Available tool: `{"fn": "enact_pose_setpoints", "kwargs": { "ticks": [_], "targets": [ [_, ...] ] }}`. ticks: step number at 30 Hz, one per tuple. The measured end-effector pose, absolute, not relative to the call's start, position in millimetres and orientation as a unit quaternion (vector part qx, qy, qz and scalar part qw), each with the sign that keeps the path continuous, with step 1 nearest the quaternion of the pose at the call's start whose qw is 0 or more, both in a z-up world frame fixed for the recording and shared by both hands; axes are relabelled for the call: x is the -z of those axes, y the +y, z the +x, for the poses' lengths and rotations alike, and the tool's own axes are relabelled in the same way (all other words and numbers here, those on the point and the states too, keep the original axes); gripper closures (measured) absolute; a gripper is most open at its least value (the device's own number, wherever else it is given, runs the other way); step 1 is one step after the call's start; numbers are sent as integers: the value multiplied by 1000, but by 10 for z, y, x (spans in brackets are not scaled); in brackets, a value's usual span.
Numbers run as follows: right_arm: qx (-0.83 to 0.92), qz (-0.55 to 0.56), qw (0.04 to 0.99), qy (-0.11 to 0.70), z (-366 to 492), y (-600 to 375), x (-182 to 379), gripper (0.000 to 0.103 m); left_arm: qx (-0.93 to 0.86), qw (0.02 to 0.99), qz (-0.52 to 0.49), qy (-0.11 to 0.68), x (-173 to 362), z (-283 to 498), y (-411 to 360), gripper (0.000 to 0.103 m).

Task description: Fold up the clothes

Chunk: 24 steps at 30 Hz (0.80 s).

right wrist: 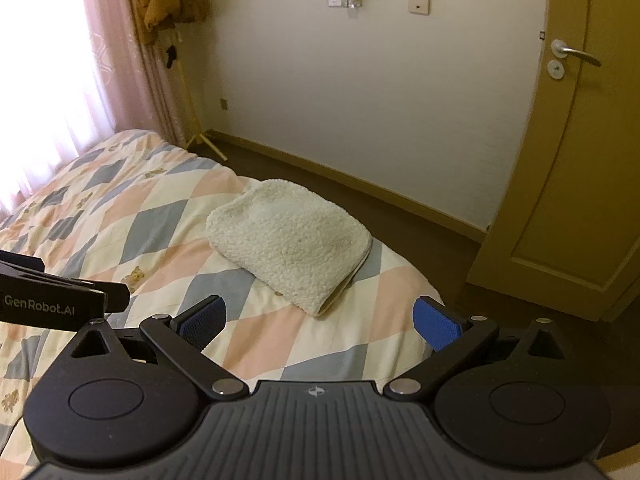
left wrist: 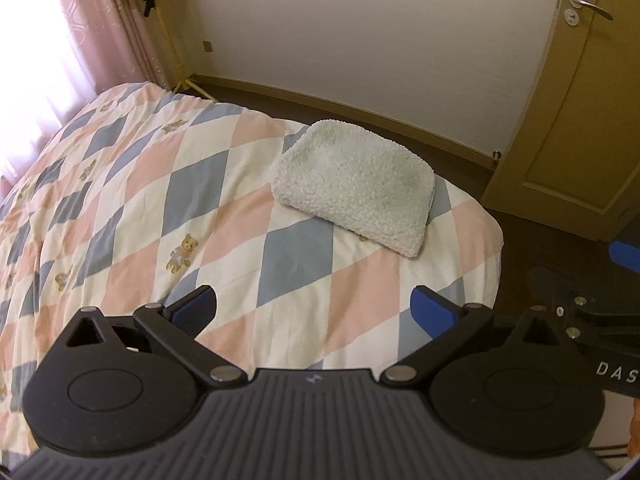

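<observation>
Curtains glow at ten o'clock, washing out the window behind them. Next comes the bed (left wrist: 132, 184) with its diamond-patterned quilt, and on it, toward one o'clock near the far corner, the fleece garment (left wrist: 354, 184) lies as a compact folded bundle, layered edges showing along its near side (right wrist: 340, 292). It lies as the task would leave it (whether the task put it there cannot be told). The left hand-held gripper (left wrist: 314, 312) hangs above the quilt with its blue pads spread wide and nothing between them; the right hand-held gripper (right wrist: 320, 322) is likewise spread and empty, likely because both are clear of the cloth. What kind of garment this is stays hidden inside the folds. At three o'clock the door (right wrist: 568, 168) is cut off by the frame.
</observation>
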State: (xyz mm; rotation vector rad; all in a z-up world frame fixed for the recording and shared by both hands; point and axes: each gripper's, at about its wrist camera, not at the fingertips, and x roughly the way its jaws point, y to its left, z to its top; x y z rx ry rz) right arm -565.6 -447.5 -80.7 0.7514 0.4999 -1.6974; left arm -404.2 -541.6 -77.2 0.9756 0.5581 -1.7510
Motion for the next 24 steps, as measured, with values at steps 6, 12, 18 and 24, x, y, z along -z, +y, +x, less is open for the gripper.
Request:
{"fn": "enact_pose_setpoints", "kwargs": {
  "ticks": [6, 12, 18, 24],
  "targets": [
    [739, 324, 552, 209, -5498, -4581, 825, 0, 740, 488, 405, 224, 777, -3884, -5556, 1],
    [748, 326, 538, 210, -5385, -4690, 823, 0, 748, 476, 405, 224, 793, -3774, -5712, 1],
    [756, 326, 526, 213, -5299, -4767, 809, 0, 758, 463, 402, 225, 795, -3744, -5855, 1],
    [767, 332, 507, 210, -5306, -4758, 818, 0, 773, 438, 398, 230, 828, -3805, -5940, 1]
  ]
}}
